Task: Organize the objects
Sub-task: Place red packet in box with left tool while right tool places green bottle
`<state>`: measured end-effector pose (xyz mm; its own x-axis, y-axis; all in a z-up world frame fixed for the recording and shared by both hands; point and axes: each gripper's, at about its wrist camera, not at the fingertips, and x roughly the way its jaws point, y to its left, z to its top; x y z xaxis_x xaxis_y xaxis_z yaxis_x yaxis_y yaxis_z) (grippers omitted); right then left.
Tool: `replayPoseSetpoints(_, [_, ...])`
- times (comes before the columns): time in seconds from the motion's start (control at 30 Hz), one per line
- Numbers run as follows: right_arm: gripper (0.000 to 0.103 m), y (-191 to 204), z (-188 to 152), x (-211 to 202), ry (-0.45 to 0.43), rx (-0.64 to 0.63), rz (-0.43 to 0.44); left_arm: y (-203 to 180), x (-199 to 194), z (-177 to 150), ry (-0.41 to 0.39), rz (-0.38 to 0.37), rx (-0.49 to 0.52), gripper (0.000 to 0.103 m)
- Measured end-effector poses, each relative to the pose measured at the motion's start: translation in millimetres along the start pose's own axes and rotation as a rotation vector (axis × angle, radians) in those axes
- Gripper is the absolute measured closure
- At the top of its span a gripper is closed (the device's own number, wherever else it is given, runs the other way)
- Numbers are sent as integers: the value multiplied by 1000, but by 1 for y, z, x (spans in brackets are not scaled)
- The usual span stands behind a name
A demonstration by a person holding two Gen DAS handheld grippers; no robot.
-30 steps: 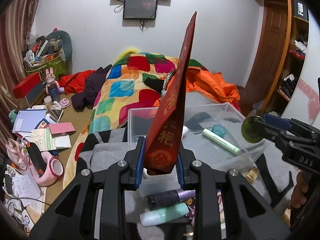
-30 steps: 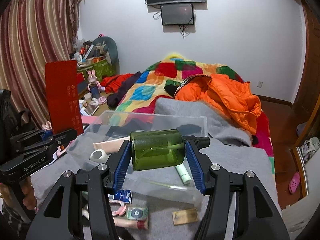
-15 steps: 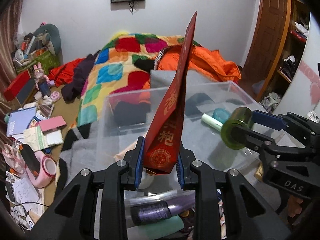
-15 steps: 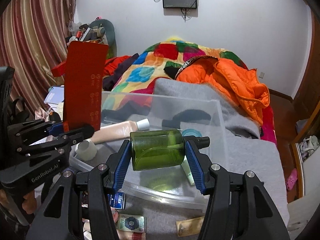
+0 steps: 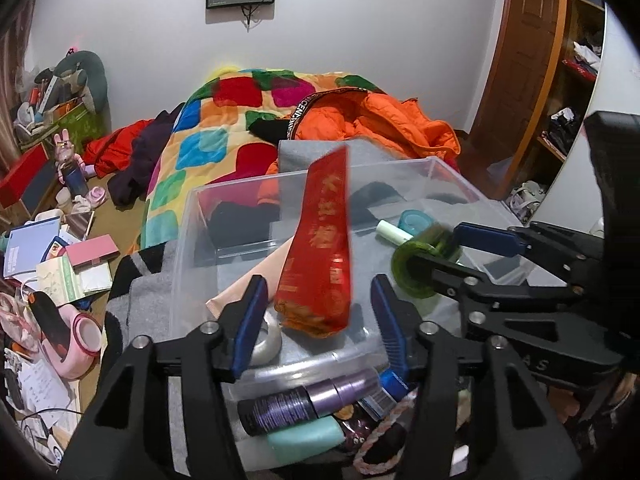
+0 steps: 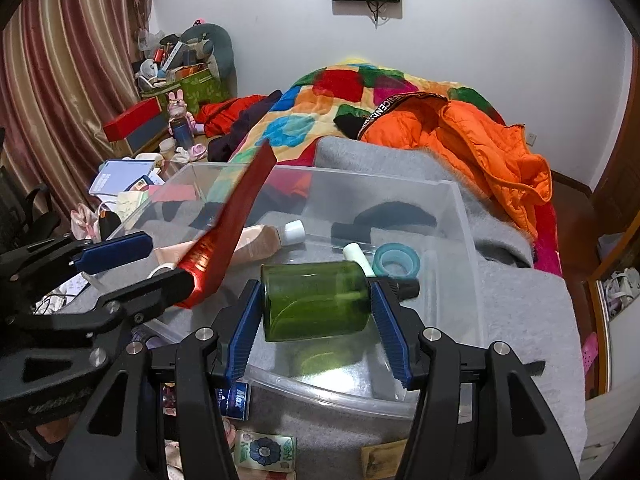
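A clear plastic bin (image 5: 188,248) (image 6: 460,216) sits on a grey blanket on the bed. My left gripper (image 5: 318,310) (image 6: 132,264) is open above the bin's near edge. A red envelope (image 5: 324,248) (image 6: 232,224) is loose between its fingers, tilted and blurred, dropping into the bin. My right gripper (image 6: 316,312) (image 5: 448,256) holds a green bottle (image 6: 316,300) (image 5: 420,264) sideways over the bin. In the bin lie a beige tube (image 6: 260,240), a white tube (image 6: 358,258), a teal tape roll (image 6: 396,260) and a white tape roll (image 5: 268,340).
In front of the bin lie a purple-capped bottle (image 5: 296,400), a mint tube (image 5: 308,440), a blue pack (image 6: 236,398) and small cards (image 6: 264,450). An orange jacket (image 6: 472,140) and patchwork quilt (image 5: 208,136) lie behind. Books and clutter cover the floor at left (image 5: 52,264).
My left gripper has opened and let go of the red envelope, which tips over and falls into the bin. Both grippers have moved forward and lower over the bin.
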<state>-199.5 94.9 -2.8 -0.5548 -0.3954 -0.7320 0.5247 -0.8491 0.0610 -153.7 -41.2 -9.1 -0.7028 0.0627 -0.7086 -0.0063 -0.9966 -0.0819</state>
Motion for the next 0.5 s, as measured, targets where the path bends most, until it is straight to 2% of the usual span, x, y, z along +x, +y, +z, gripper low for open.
replayPoseSetpoints(0.07, [51, -1, 0, 0, 5, 3, 7, -1, -5, -1, -8, -3, -2, 39])
replayPoseSetpoints(0.13, [50, -1, 0, 0, 7, 6, 8, -2, -11, -3, -19, -3, -4, 38])
replayPoseSetpoints(0.2, [46, -4, 0, -3, 9, 12, 12, -2, -16, -4, -24, -4, -5, 35])
replayPoseSetpoints(0.27, [43, -6, -1, -8, 5, 20, 22, -1, -22, -6, -30, -8, -13, 28])
replayPoseSetpoints(0.5, [30, -16, -9, -45, -59, 39, 34, 10, -43, -16, -48, -23, -58, 18])
